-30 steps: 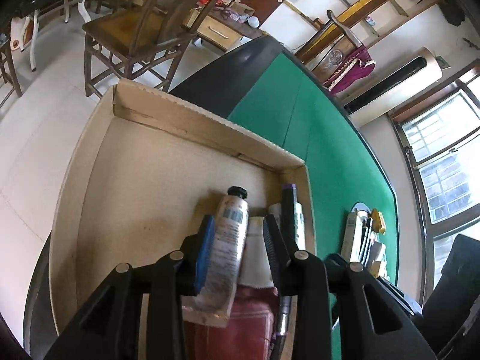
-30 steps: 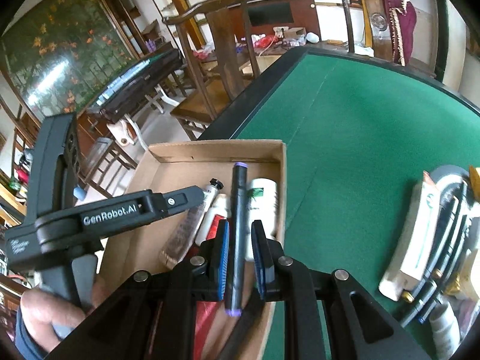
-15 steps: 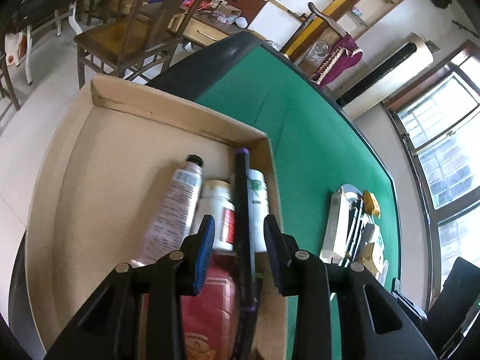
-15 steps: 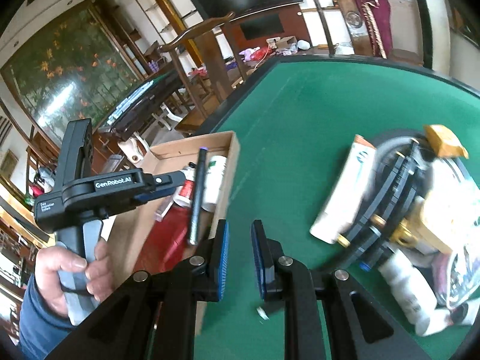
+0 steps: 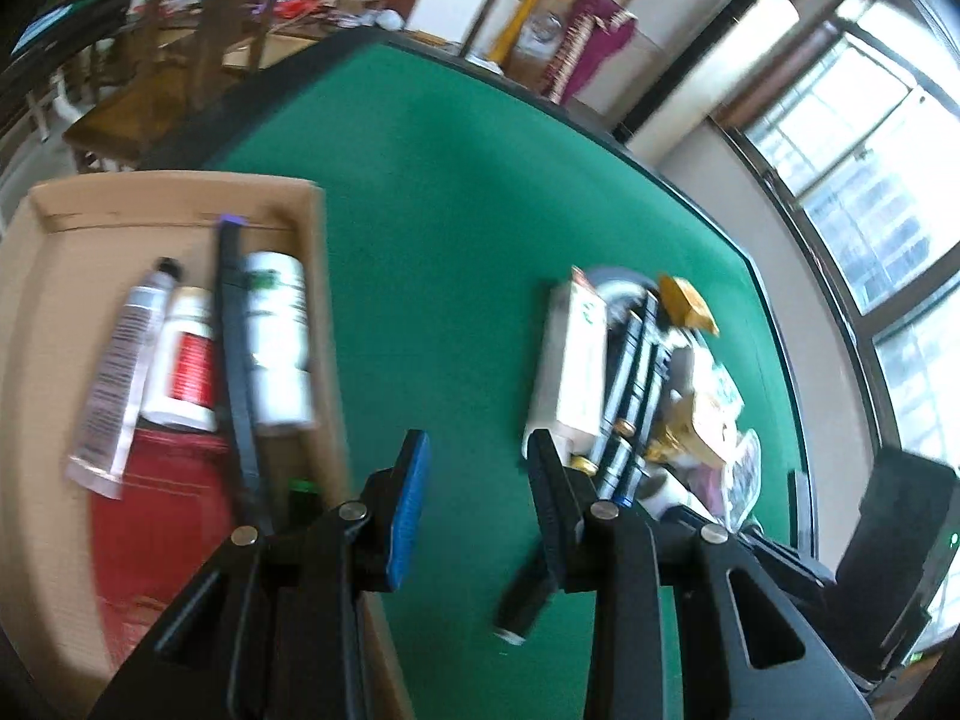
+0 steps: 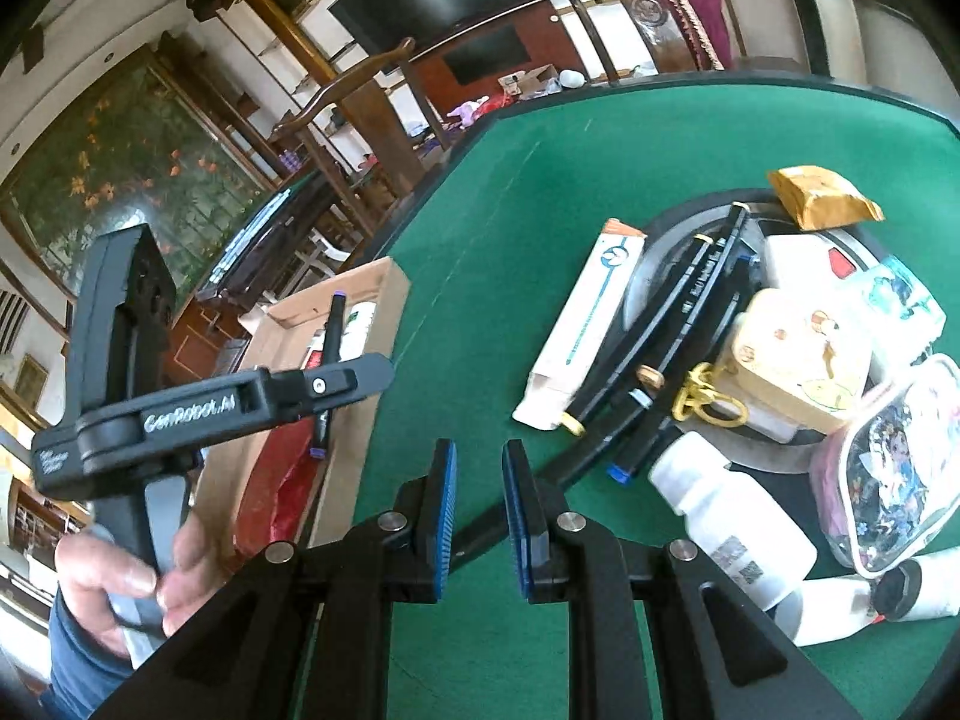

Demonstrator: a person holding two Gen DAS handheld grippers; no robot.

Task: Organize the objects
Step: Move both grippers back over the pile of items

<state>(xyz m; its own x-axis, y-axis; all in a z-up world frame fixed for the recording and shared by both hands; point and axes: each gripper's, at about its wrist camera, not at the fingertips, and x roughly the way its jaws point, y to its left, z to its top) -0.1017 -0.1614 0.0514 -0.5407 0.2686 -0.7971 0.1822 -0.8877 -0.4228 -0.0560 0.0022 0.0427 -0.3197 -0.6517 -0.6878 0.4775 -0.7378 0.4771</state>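
Hovering above the green table (image 5: 468, 192), the left gripper (image 5: 477, 480) carries nothing, its jaws standing partly apart with only felt showing between the blue pads. Off to its left sits the cardboard box (image 5: 321, 276), and inside lie a grey tube (image 5: 123, 360), a red-labelled bottle (image 5: 189, 354), a black marker (image 5: 234, 348) with a purple end and a white bottle (image 5: 276, 336) with green print, side by side over a red pouch (image 5: 162, 510). From the right wrist view the right gripper (image 6: 480, 516) is also empty, its jaws drawn in to a narrow gap, poised over the felt just short of the pile. That pile rests on and around a round grey tray (image 6: 654, 264): a long white carton (image 6: 585, 330), several black pens (image 6: 678, 324), a gold packet (image 6: 822, 195), a cream case (image 6: 798, 366), a clear printed pouch (image 6: 894, 462) and a white bottle lying flat (image 6: 732, 516). A hand (image 6: 120, 588) grips the left gripper's handle beside the box
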